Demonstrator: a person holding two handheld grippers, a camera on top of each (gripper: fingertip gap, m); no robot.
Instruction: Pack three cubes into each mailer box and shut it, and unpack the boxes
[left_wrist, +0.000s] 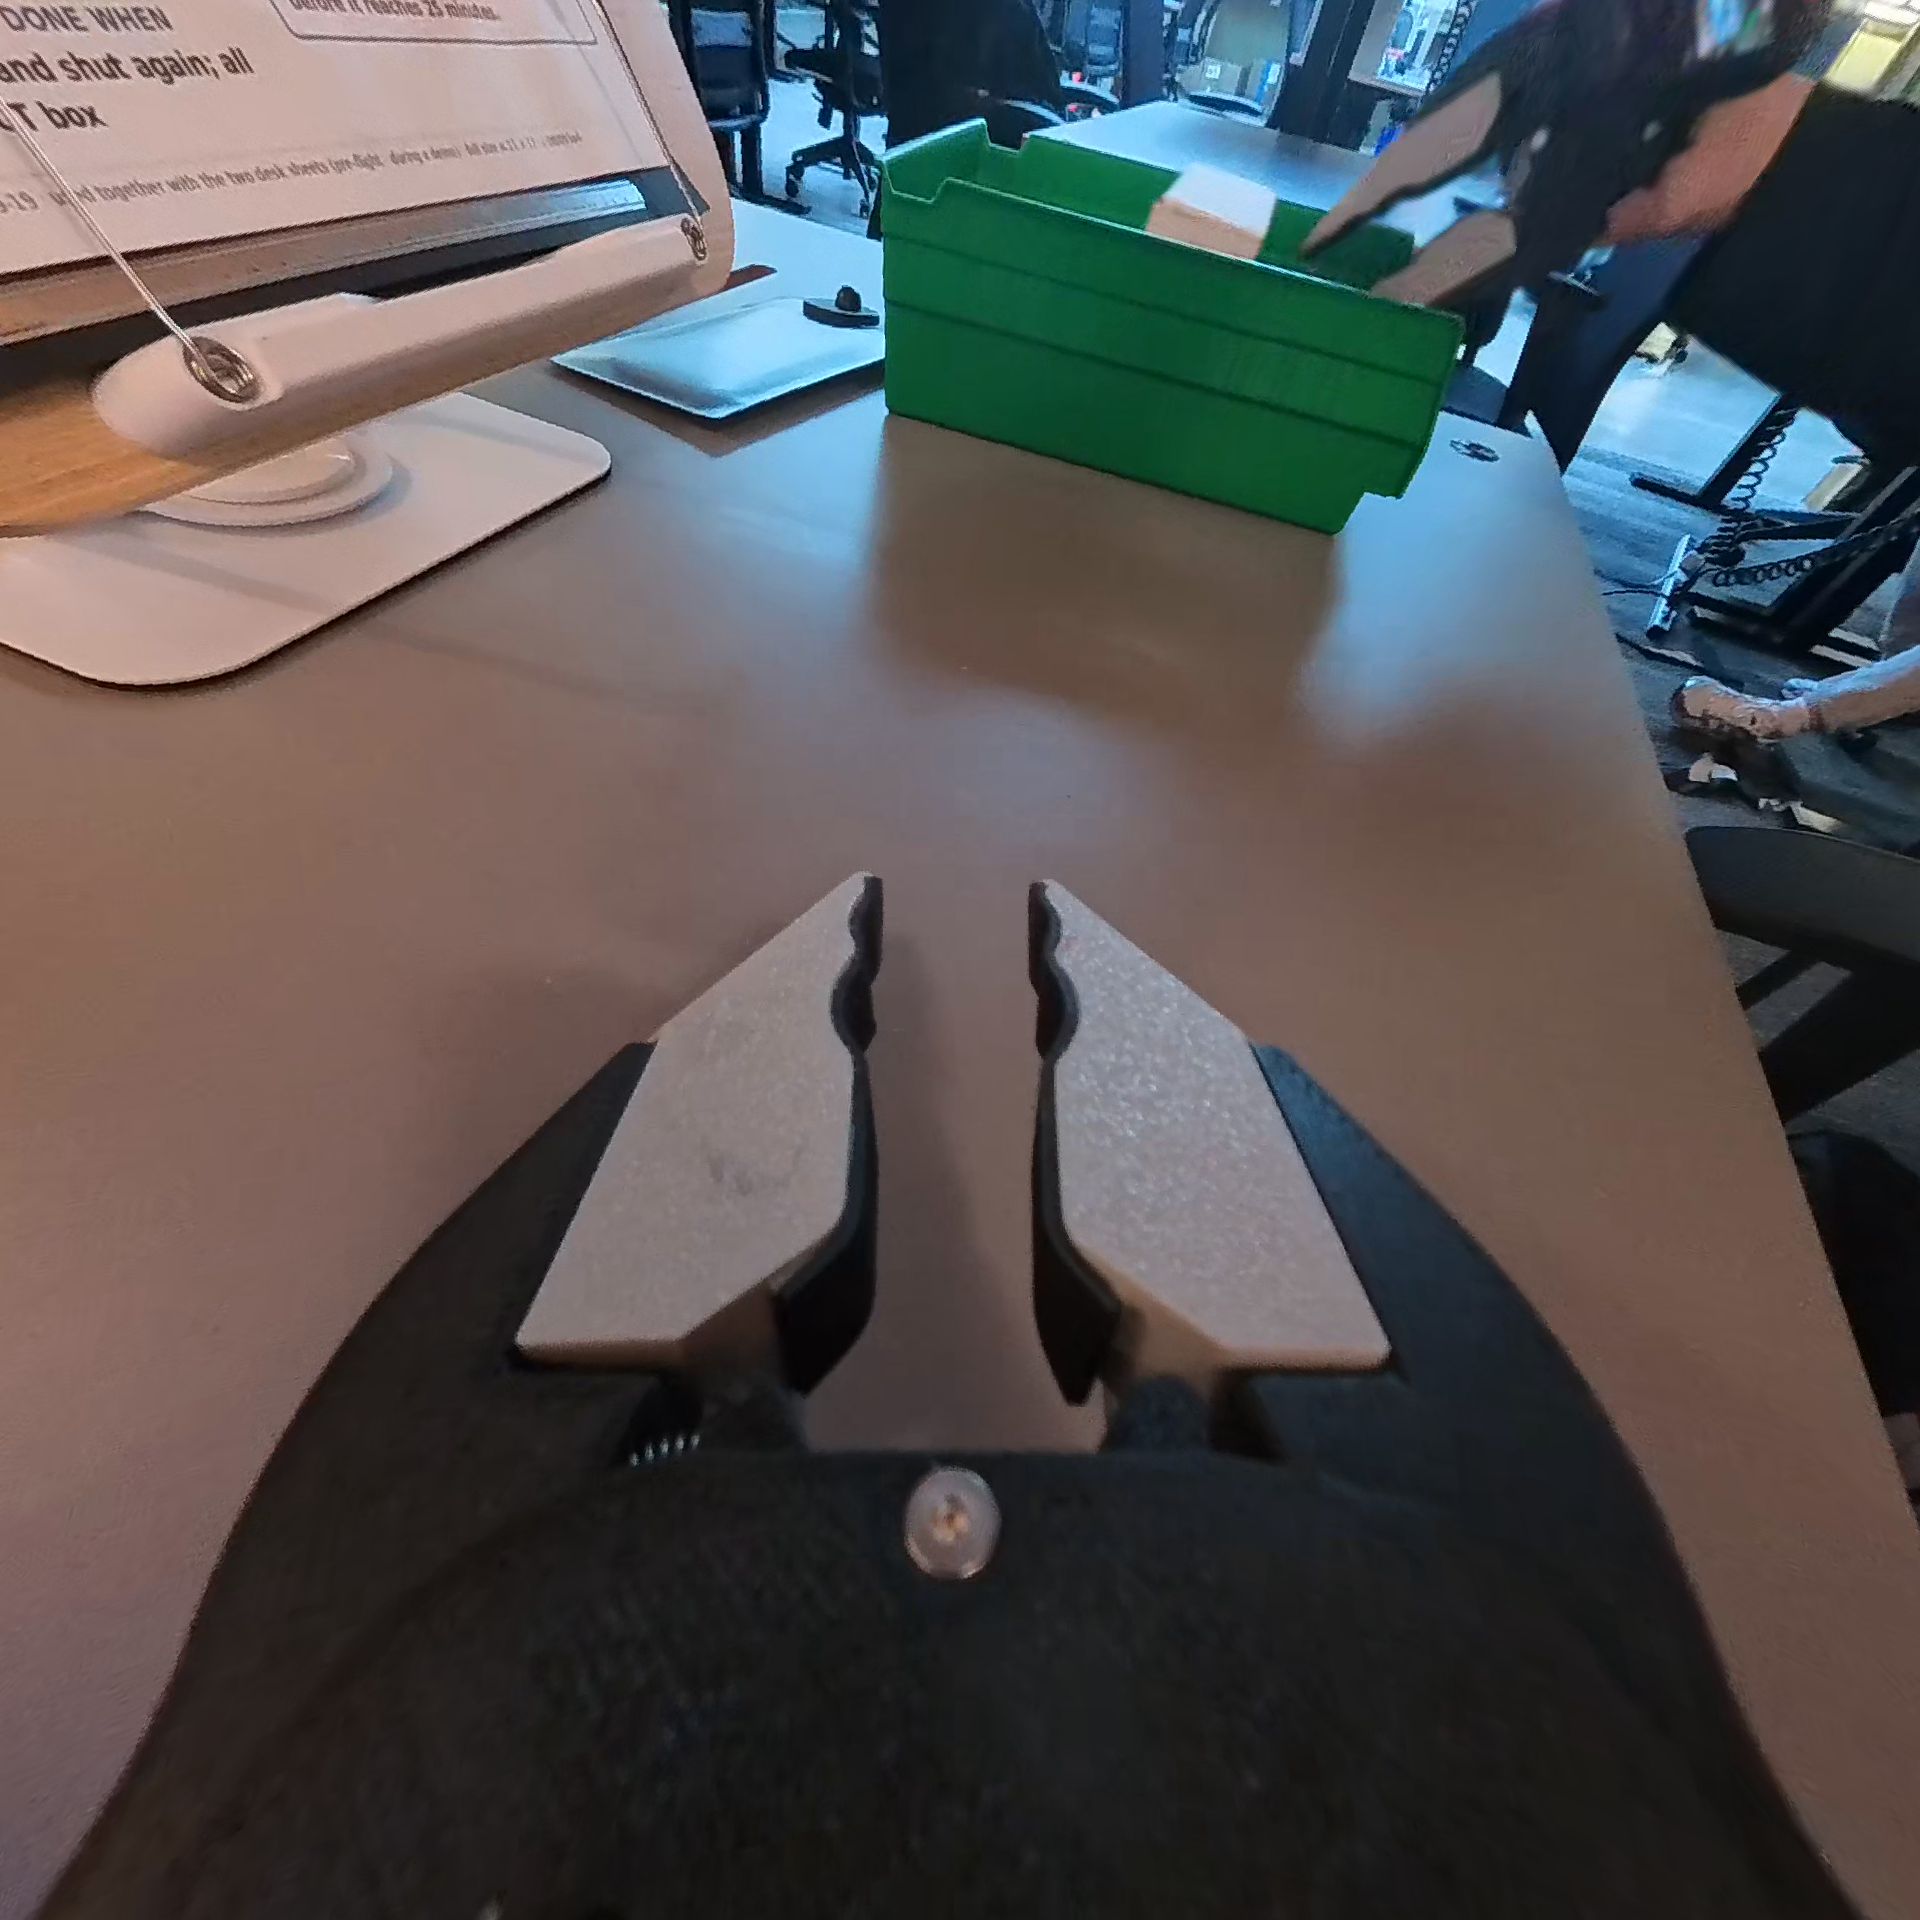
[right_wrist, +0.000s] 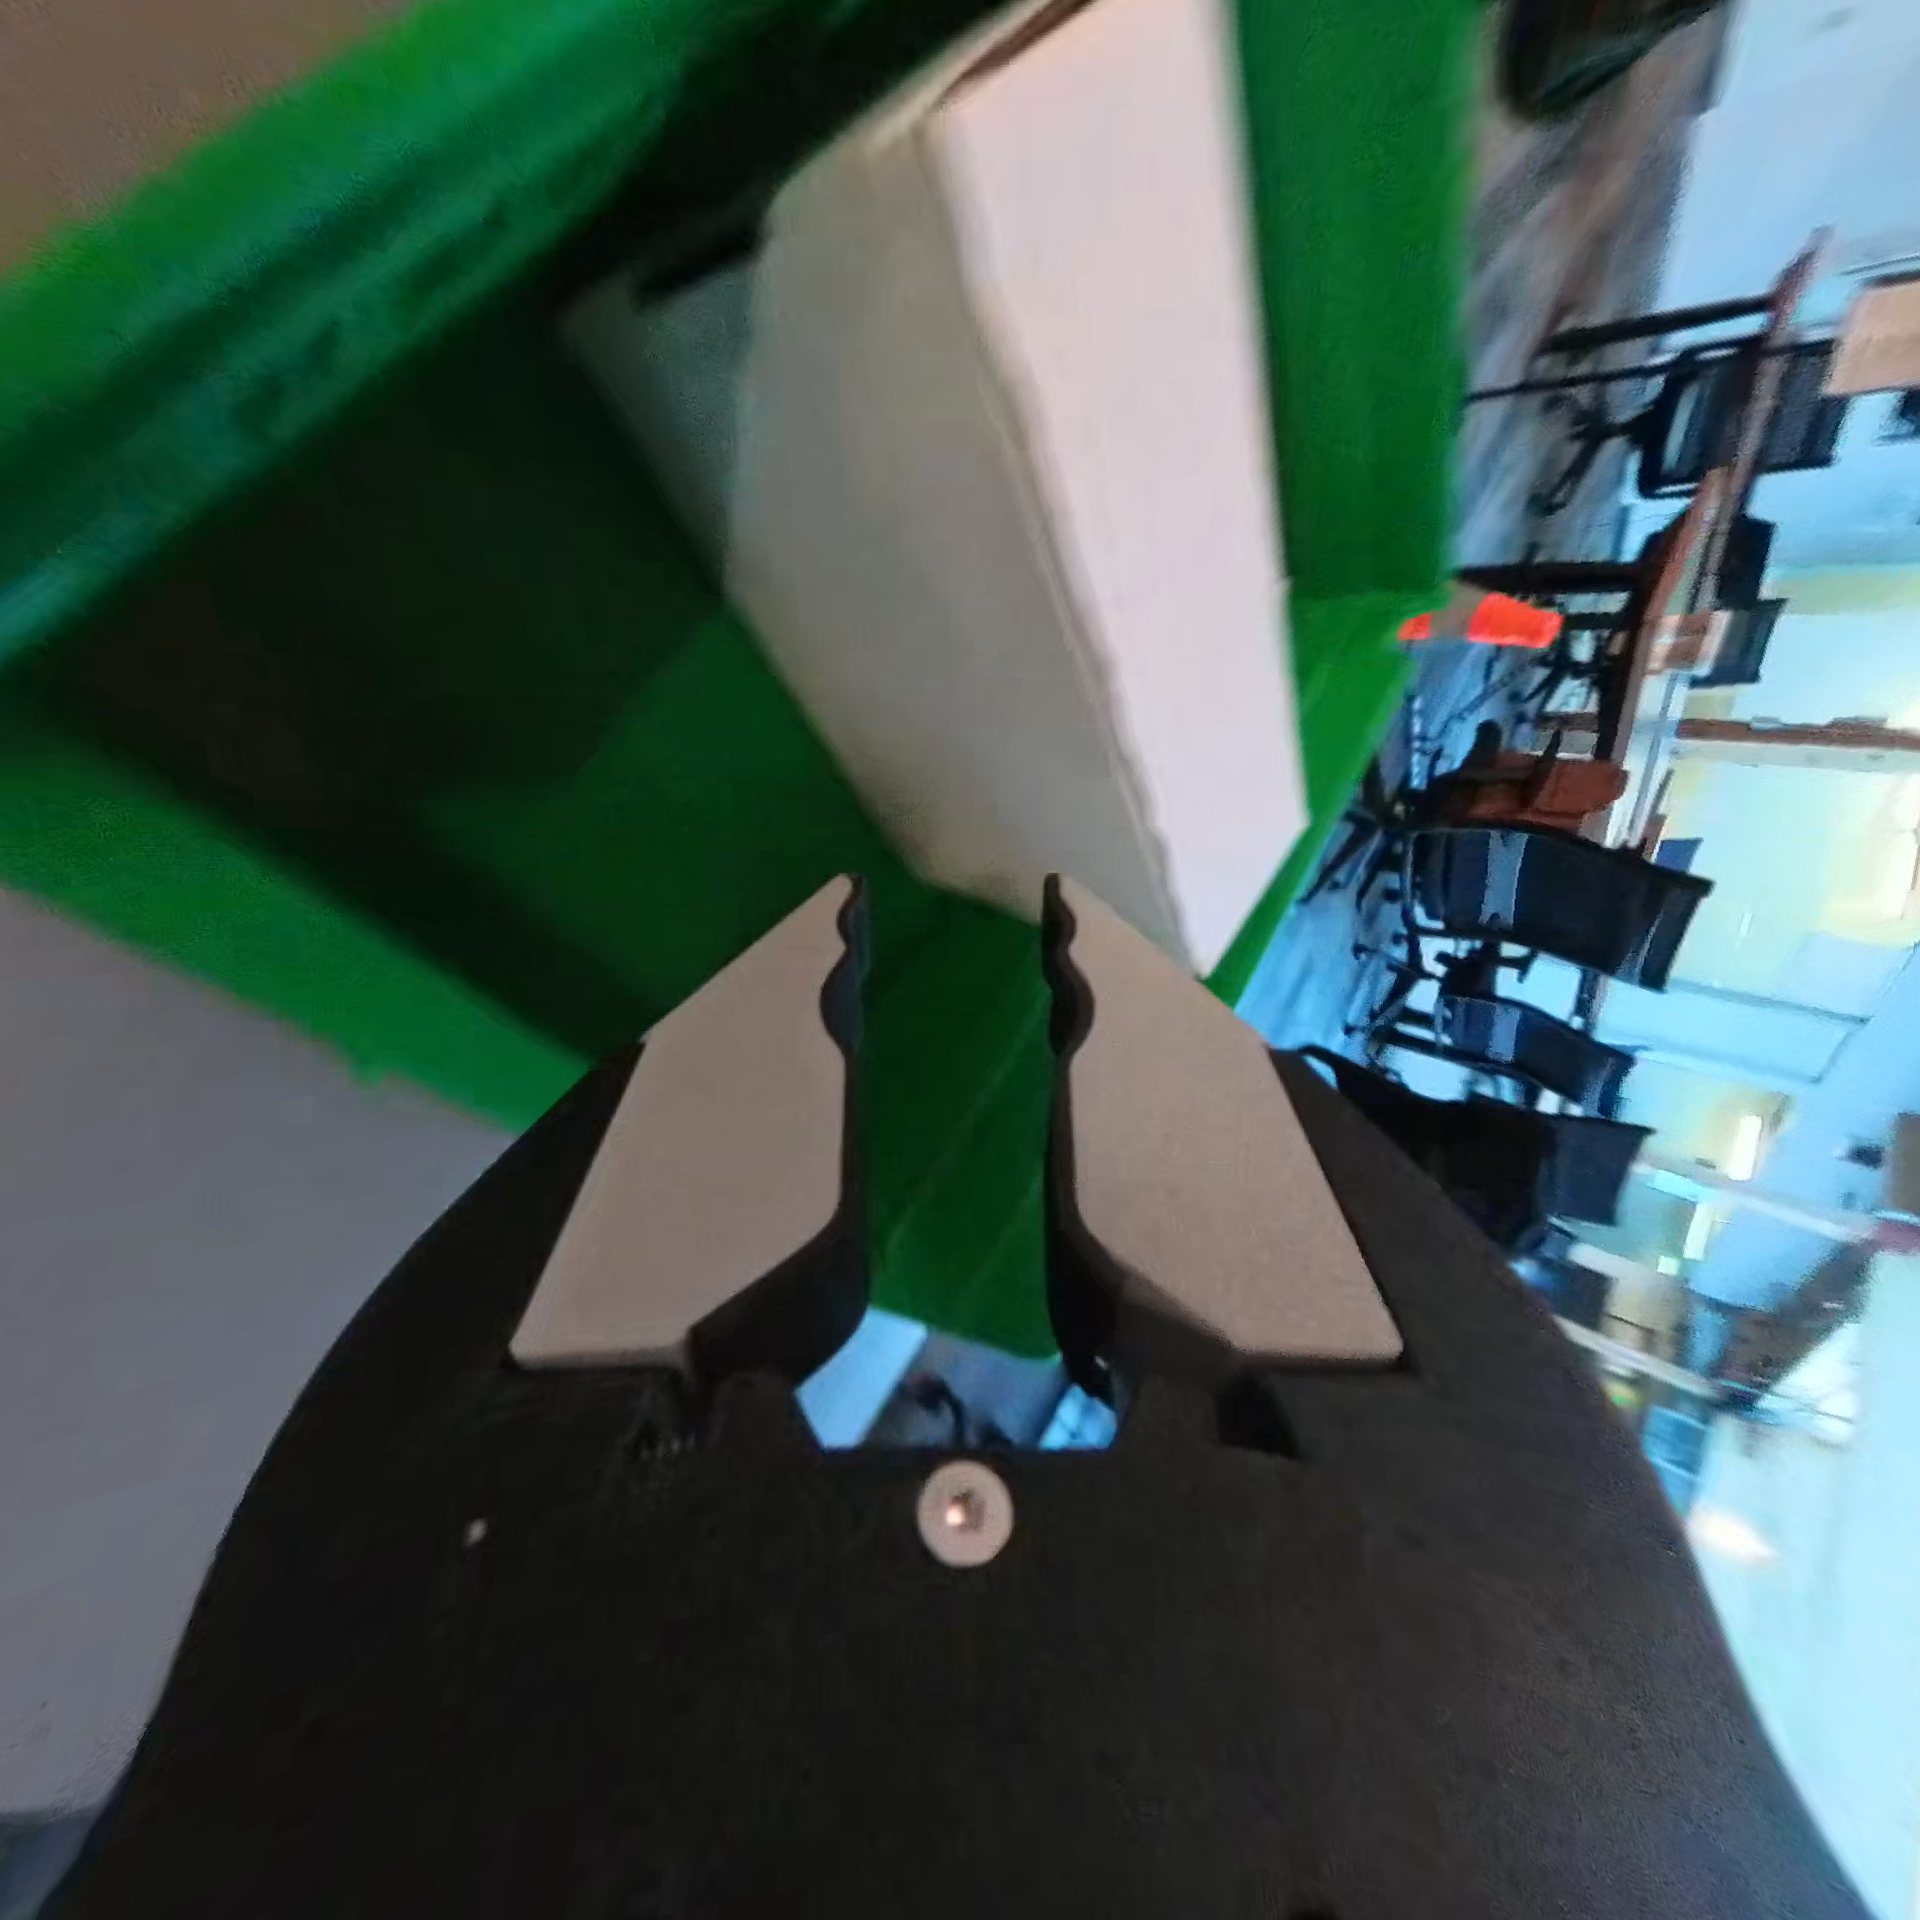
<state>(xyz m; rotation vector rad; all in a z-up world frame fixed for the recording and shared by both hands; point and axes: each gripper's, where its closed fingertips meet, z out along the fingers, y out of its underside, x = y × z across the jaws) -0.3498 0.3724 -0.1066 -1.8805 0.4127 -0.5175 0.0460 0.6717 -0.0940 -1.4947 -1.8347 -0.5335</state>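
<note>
The right gripper (right_wrist: 951, 914) has its fingers (right_wrist: 727, 1164) parted and empty, poised at the rim of the green bin (right_wrist: 312, 436). Just ahead of the tips and slightly right stands a white mailer box (right_wrist: 997, 520) inside the bin, its long axis running away from the fingers, on edge against the far wall. A second white box seems to sit behind it; blur hides whether any cubes are there. The left gripper (left_wrist: 956, 904), also released and empty, hovers over the bare bench (left_wrist: 935, 675), well apart from the bin, so the right is nearer.
</note>
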